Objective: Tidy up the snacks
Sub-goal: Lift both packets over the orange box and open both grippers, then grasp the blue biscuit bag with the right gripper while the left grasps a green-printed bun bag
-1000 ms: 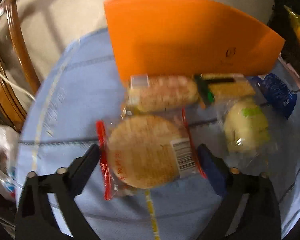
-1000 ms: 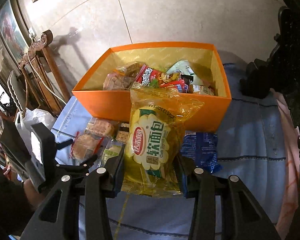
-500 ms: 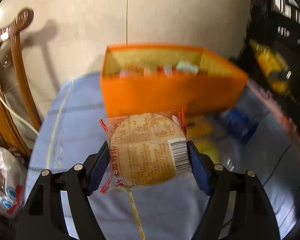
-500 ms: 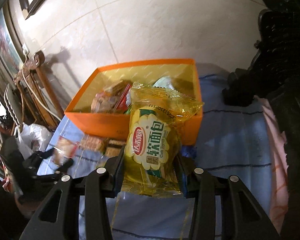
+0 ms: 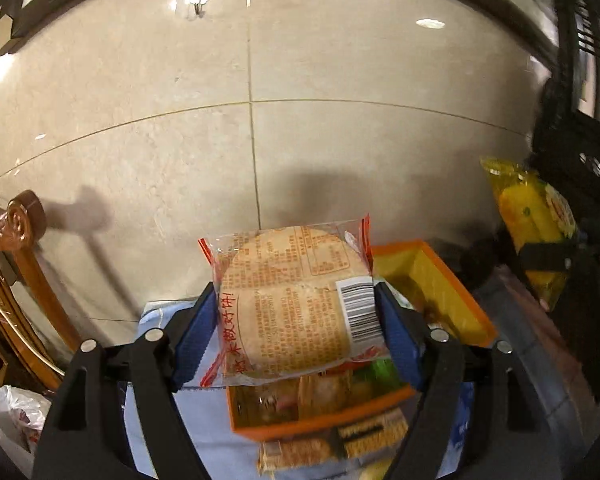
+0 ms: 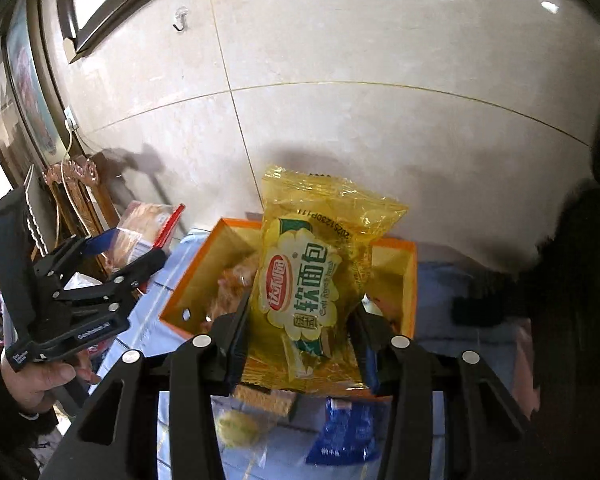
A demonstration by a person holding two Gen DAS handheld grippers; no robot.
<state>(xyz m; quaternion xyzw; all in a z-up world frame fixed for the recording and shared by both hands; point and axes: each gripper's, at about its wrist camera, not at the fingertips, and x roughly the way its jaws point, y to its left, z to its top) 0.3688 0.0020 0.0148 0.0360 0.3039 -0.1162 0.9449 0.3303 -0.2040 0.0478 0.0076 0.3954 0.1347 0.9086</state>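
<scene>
Left wrist: left gripper point(image 5: 296, 322) jaws opening around round clear-wrapped rice cake point(image 5: 290, 300); right gripper point(image 6: 300, 334) jaws opening around yellow plastic bread packet point(image 6: 308, 280), over orange cardboard box point(image 6: 204, 272).

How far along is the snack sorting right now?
Done: several snacks already lie in the orange box.
In hand: the left gripper holds a round cake pack and the right gripper a yellow bread bag; both jaws are opening.
Left: a blue pack, a cracker pack and a green bun remain on the cloth.

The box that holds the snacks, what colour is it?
Orange box, yellowish inside; the right wrist view shows it best.
</scene>
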